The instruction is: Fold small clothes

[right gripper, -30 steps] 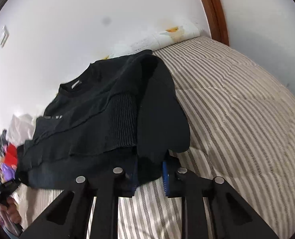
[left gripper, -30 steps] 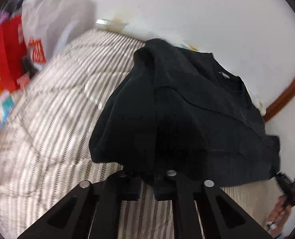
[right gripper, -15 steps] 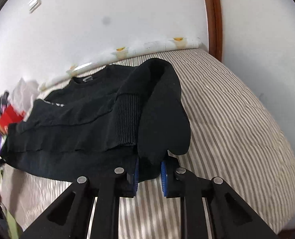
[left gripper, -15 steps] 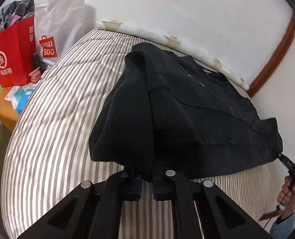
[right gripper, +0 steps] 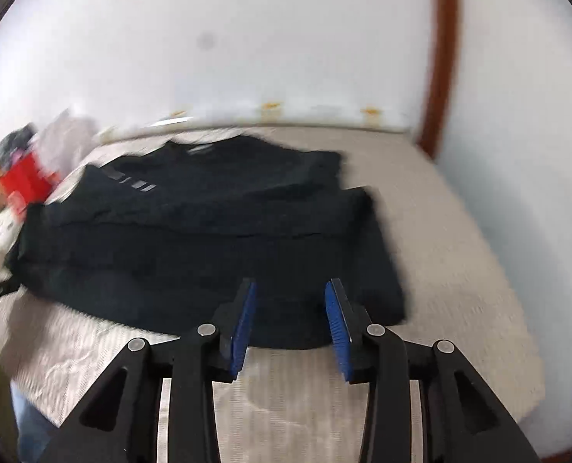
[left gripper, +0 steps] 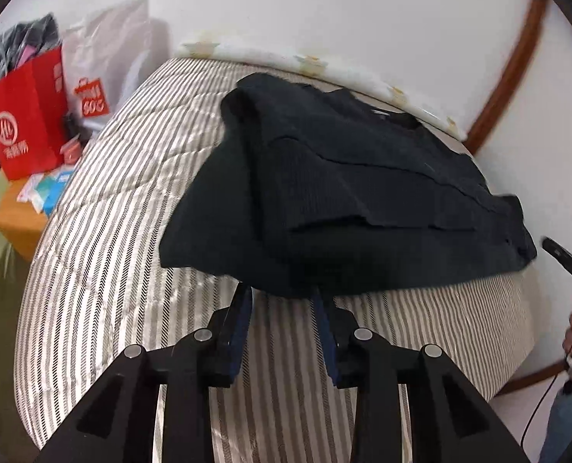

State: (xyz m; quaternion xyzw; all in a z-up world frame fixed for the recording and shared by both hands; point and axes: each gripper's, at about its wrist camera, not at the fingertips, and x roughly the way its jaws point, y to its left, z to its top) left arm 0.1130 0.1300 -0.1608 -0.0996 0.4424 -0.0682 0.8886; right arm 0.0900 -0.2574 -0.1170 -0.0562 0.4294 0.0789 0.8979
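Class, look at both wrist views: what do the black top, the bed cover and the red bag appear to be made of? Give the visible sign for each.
Black top: looks like knit fabric, matte; ribbing shows on the folded sleeve.
Bed cover: probably quilted woven cloth with a slight sheen; grey and cream stripes, stitched puckers.
Red bag: likely coated paper; it stands stiff with sharp creases and printed white lettering.

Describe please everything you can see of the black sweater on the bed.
The black sweater is a dark knit, folded in layers, lying flat on the striped bedcover. Ribbed cuff and neckline show; grey bars mark one part. Its near hem lies at the tips of both open claws, left claw and right claw; neither presses it.
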